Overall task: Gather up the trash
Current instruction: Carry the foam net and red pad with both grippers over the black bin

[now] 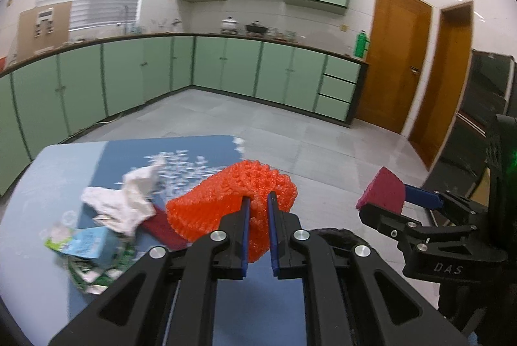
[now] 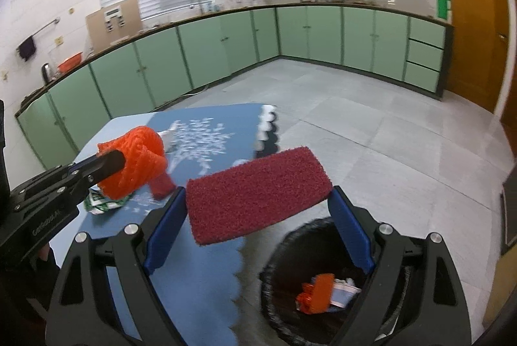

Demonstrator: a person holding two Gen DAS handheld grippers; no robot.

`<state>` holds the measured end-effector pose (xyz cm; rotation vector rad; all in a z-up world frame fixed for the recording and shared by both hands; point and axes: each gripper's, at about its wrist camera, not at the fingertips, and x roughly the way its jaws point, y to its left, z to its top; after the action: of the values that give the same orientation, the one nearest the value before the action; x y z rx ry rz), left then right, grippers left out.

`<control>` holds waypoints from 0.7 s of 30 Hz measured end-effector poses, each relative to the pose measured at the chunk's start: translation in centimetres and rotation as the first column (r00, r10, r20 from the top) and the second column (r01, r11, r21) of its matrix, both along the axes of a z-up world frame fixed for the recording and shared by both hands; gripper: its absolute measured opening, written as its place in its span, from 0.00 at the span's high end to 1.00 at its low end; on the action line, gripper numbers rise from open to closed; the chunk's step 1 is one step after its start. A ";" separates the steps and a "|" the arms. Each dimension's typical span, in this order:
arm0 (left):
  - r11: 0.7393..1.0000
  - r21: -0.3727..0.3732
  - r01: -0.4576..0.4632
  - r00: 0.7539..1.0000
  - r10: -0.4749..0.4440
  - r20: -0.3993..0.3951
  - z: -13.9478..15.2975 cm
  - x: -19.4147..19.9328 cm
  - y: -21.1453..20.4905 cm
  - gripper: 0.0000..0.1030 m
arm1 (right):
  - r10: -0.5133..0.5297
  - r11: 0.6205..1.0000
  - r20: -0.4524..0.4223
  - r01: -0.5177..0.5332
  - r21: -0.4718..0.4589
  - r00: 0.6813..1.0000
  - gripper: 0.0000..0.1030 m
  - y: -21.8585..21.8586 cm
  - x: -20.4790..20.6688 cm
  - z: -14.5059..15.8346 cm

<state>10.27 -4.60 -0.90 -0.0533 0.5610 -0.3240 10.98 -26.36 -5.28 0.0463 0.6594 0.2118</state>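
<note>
Left wrist view: my left gripper [image 1: 258,200] pinches the orange net [image 1: 226,200] tight, up over the blue table [image 1: 38,181].

My right gripper [image 2: 258,200] has its fingers spread wide, and they squeeze the ends of a flat red scrub pad [image 2: 258,194]. The pad hangs by the table edge, near a black bin [image 2: 284,300] with some trash inside. More trash lies on the table: crumpled white paper [image 1: 122,204], a small carton [image 1: 87,244] and green wrappers [image 1: 97,275].

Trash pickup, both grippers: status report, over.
Left gripper shut on orange foam net. Right gripper clamps dark red scouring pad above black bin. Tissue, carton left on table.
</note>
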 end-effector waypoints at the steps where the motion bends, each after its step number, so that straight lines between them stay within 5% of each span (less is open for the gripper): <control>1: 1.000 0.003 0.015 1.000 -0.015 0.000 -0.1 -0.1 -0.9 0.90 | -0.017 1.000 0.000 0.017 -0.002 1.000 0.18 -0.9 -0.4 0.0; 21: 0.971 -0.002 0.237 0.968 -0.237 -0.084 -4.2 0.3 -13.5 0.90 | -0.248 0.969 -0.048 0.247 -0.017 0.968 0.18 -13.7 -3.9 -4.0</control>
<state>10.57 -18.13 -5.07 0.0084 0.6529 -0.5545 7.03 -40.05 -9.30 0.1234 0.6973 -0.0338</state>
